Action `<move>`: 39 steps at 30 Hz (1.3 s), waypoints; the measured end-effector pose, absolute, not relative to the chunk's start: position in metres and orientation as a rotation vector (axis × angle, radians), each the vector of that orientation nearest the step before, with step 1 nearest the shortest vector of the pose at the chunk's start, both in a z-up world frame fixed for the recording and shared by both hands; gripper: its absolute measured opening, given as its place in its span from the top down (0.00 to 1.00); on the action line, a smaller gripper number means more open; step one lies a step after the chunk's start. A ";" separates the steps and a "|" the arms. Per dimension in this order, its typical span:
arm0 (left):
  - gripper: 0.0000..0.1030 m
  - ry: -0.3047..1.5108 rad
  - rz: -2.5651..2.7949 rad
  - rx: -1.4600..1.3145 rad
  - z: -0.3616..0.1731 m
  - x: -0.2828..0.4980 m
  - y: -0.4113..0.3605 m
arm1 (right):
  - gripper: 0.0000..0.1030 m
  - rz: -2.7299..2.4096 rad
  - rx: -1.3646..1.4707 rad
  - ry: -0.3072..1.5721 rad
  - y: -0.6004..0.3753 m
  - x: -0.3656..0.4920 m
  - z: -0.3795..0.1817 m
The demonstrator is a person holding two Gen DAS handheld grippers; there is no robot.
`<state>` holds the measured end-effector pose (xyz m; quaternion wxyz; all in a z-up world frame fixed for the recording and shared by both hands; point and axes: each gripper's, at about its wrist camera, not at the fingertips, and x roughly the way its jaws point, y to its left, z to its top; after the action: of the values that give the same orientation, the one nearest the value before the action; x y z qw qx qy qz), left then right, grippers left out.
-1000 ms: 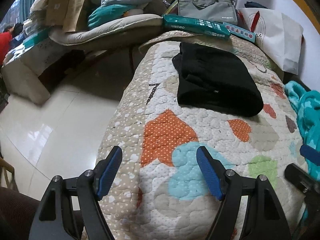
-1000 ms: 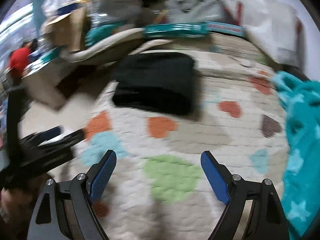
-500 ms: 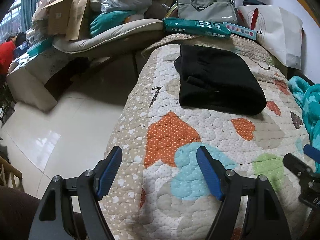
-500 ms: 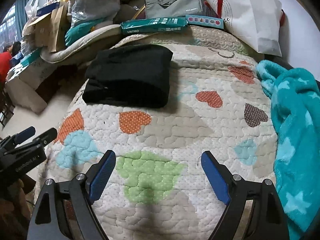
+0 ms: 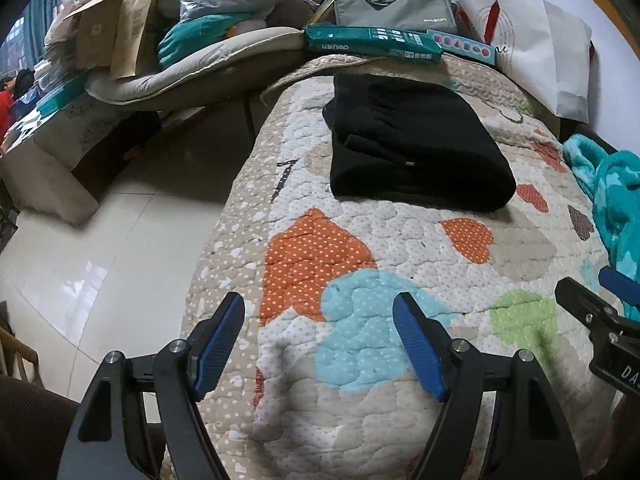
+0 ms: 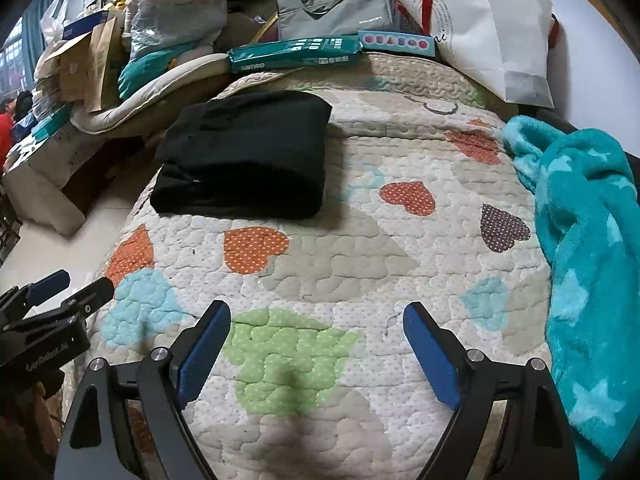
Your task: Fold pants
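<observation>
Black pants (image 5: 412,144) lie folded into a compact rectangle on the far half of the heart-patterned quilt (image 5: 400,264); they also show in the right wrist view (image 6: 248,152). My left gripper (image 5: 318,320) is open and empty, hovering over the quilt's near left edge, well short of the pants. My right gripper (image 6: 316,336) is open and empty over the near middle of the quilt. Each gripper sees the other at its frame edge: the right one (image 5: 596,312), the left one (image 6: 56,296).
A teal fleece blanket (image 6: 584,240) lies bunched along the quilt's right side. Teal boxes (image 5: 372,42), a grey bag (image 5: 394,2) and a white paper bag (image 5: 536,48) stand behind the quilt. Tiled floor (image 5: 100,248) and piled cartons lie to the left.
Both grippers have drawn back slightly toward the near edge and steadied; the right wrist view, blurred before, is sharp. The pants have not moved. Both grippers stay open.
</observation>
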<state>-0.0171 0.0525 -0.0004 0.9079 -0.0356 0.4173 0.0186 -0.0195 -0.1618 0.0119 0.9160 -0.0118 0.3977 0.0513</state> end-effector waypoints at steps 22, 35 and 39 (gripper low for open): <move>0.26 0.910 0.020 -0.098 -0.007 -0.014 0.052 | 0.10 0.104 -0.038 0.811 -0.161 -0.019 0.011; 0.26 0.929 0.018 -0.117 -0.010 -0.012 0.054 | 0.10 0.104 -0.039 0.815 -0.161 -0.020 0.007; 0.26 0.931 0.018 -0.116 -0.011 -0.012 0.055 | 0.10 0.103 -0.039 0.815 -0.160 -0.019 0.008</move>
<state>-0.0118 0.0547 -0.0109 0.8920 -0.0561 0.4485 0.0085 -0.0193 -0.1604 0.0076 0.9167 -0.0188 0.3960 0.0501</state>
